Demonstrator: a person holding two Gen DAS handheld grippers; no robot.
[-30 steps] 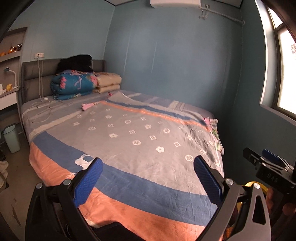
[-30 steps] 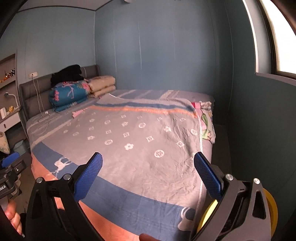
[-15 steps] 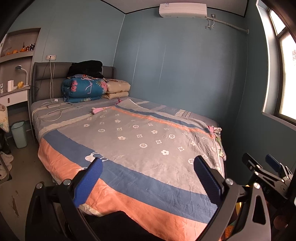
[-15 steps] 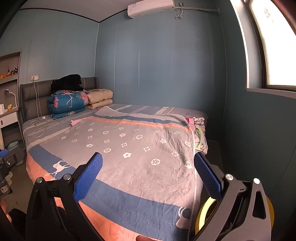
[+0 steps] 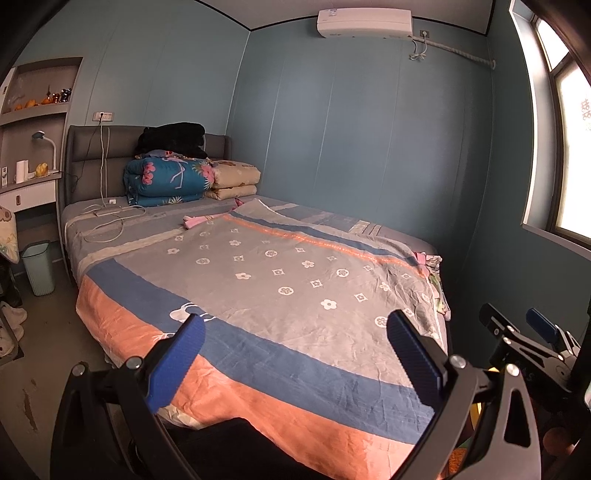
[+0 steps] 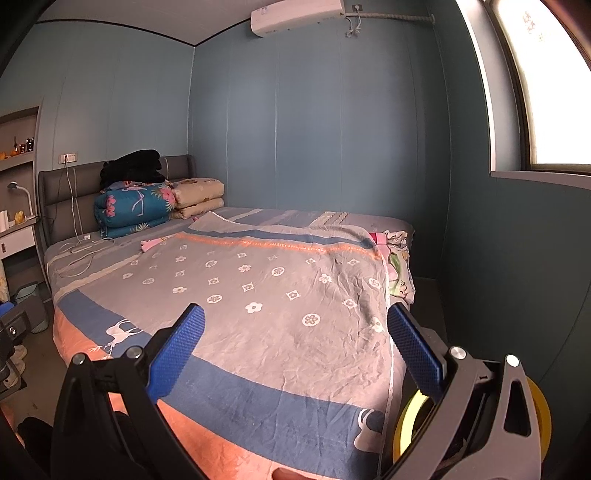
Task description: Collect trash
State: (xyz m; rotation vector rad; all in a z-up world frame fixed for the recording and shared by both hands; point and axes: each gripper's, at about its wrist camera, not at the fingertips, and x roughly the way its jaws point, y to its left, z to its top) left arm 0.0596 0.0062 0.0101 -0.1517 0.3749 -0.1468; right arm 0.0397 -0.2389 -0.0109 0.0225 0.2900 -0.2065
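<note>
Both grippers, left [image 5: 295,356] and right [image 6: 295,349], gape, holding nothing.

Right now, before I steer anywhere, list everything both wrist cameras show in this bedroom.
bed: one, grey, blue and orange cover, room centre
folded quilts: stacked, teal floral and beige, by headboard
black clothing: one pile, on the quilts
white cable: one, on bed near headboard
pink item: one, on bed; kind unclear
bin: one, pale green, floor beside bed
air conditioner: one, white, high on wall
lamp: one, white, shelf
window: one, bright
left gripper: open, blue pads, empty
right gripper: open, blue pads, empty
</note>
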